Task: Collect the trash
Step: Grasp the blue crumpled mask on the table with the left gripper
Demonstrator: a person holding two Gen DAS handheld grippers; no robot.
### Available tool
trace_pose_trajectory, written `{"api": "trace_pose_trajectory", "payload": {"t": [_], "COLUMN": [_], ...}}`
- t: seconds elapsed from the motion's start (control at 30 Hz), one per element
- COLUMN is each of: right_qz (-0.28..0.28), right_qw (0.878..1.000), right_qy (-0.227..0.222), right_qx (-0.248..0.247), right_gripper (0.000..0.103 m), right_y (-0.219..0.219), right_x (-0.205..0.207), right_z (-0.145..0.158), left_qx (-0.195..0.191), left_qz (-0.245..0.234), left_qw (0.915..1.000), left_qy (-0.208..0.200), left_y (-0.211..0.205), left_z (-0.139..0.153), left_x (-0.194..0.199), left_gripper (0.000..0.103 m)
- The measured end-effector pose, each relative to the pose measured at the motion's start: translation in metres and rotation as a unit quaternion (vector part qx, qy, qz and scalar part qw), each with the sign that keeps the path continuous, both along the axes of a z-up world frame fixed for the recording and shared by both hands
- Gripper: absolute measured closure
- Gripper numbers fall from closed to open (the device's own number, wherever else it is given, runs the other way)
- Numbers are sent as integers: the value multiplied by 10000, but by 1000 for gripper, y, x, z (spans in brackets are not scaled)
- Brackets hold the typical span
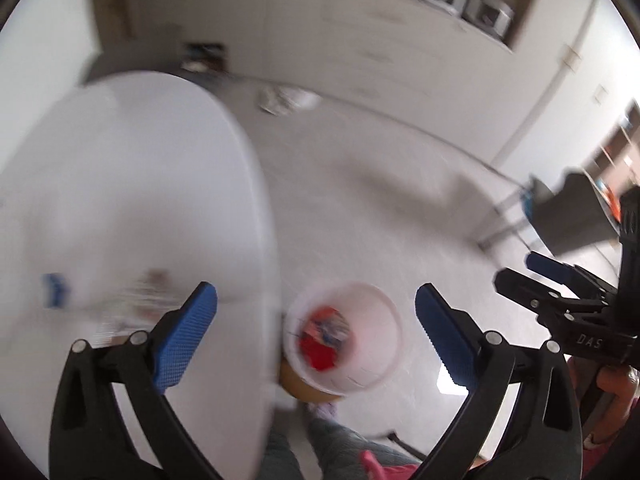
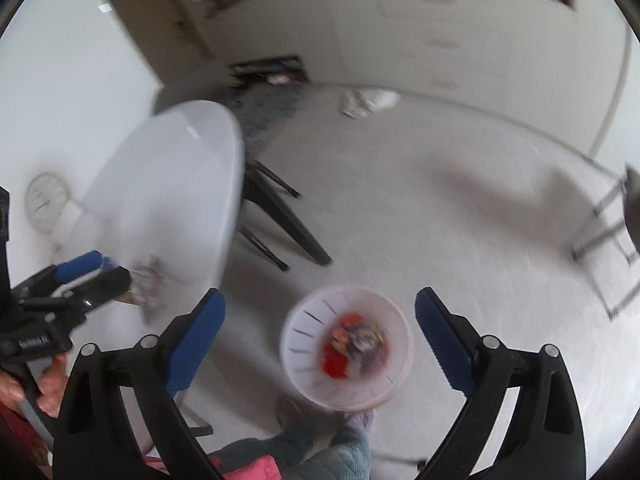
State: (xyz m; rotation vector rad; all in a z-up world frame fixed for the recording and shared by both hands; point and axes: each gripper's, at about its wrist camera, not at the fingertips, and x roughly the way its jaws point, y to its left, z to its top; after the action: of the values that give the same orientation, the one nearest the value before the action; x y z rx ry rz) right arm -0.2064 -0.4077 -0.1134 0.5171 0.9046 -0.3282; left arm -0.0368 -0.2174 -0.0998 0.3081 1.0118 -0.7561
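Your left gripper (image 1: 316, 320) and right gripper (image 2: 320, 322) both have their jaws wide open, with nothing between the blue pads. No earlier view is here, so that is all you can tell of them. The white bin (image 2: 346, 346) sits on the floor (image 2: 440, 220) at the bottom middle, mouth facing up, with red and mixed trash (image 2: 352, 344) inside. The round white surface (image 1: 120, 200) fills the left side, its edge just beside the bin. Blurry scraps (image 1: 140, 296) lie on it. A white crumpled bag (image 2: 368, 102) lies far off at the wall.
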Motion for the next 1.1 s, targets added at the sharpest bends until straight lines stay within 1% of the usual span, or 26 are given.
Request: {"api": "trace_pose_trajectory", "payload": {"t": [0.03,0.1,0.2,0.33,0.37,0.43,0.53,0.63,0.77,0.87,0.9,0.97,1.03,1.07,1.1], "right_qz": [201,478,935,1457,1597,1834,2104,2300,2393,2337,2288,2194,2095,2053,2030], "right_qw": [9997,9985,9946,9876,9854,9814,9766,9728,9704,9710,9719,9736,9753,9759,9762], "right_qy": [-117,-245,-421,-529,-539,-502,-346,-49,259,465,525,616,699,733,755], "right_qx": [-35,-85,-179,-230,-247,-279,-267,-259,-191,-172,-156,-117,-96,-81,-66], "right_gripper": [7,6,6,6,6,6,6,6,6,6,6,6,6,6,6], "right_y": [13,31,63,105,116,138,162,179,191,195,193,189,188,186,185], "right_x": [12,30,61,94,102,117,133,145,150,152,152,151,151,151,152], "right_z": [9,19,31,41,42,42,33,17,0,-9,-11,-15,-19,-21,-24], "left_qx": [-49,-88,-109,-91,-94,-95,-68,-41,149,331,377,463,599,691,746], "left_qz": [248,615,1203,1810,1903,2102,2283,2280,2334,2327,2327,2299,2247,2204,2171], "left_qw": [9996,9976,9917,9825,9808,9768,9730,9735,9723,9719,9717,9718,9723,9726,9730], "left_qy": [-147,-290,-450,-436,-418,-389,-321,-170,17,139,165,234,253,255,249], "left_y": [22,53,105,164,172,192,217,227,233,230,228,224,219,217,215], "left_z": [11,23,33,33,36,32,16,-9,-56,-86,-94,-110,-124,-129,-132], "left_x": [7,16,32,51,56,66,81,106,145,173,180,195,207,210,213], "left_gripper": [8,8,8,8,8,8,8,8,8,14,20,23,34,37,43]}}
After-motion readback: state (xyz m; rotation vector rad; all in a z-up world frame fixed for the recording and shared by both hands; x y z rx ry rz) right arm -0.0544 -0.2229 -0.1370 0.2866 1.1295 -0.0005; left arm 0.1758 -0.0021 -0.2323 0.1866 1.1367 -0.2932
